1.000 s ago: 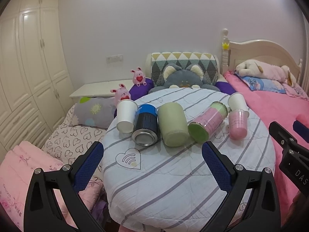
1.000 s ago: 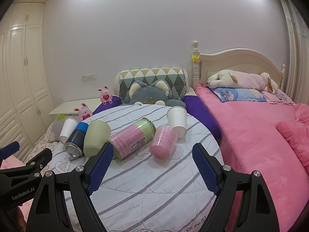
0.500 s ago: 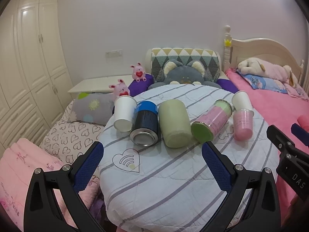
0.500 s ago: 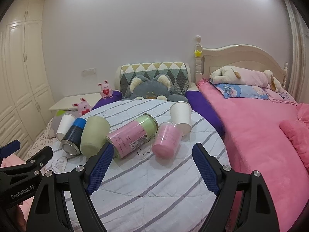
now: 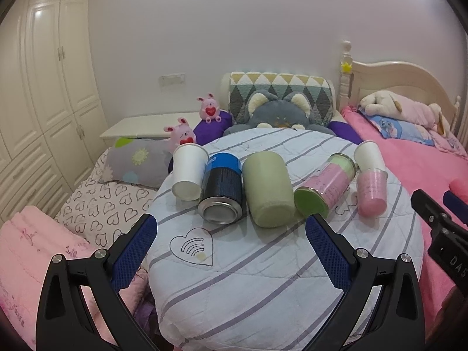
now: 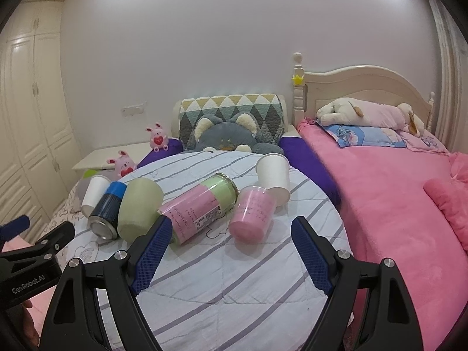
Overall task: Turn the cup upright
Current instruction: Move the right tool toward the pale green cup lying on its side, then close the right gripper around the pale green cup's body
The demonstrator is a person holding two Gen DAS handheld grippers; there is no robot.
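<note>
Six containers lie on the striped table (image 5: 263,278) at frame centre, pink cup (image 6: 252,213) included; left gripper (image 5: 231,247) and right gripper (image 6: 229,251) gape wide, empty

Left gripper (image 5: 231,248) is hovering with jaws spread wide, holding nothing, blue pads (image 5: 133,251) facing inward. Right gripper (image 6: 231,253) is hovering just beside it on the right, likewise spread wide, gripping nothing.

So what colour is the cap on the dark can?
Blue cap, clearest in the left wrist view.
</note>
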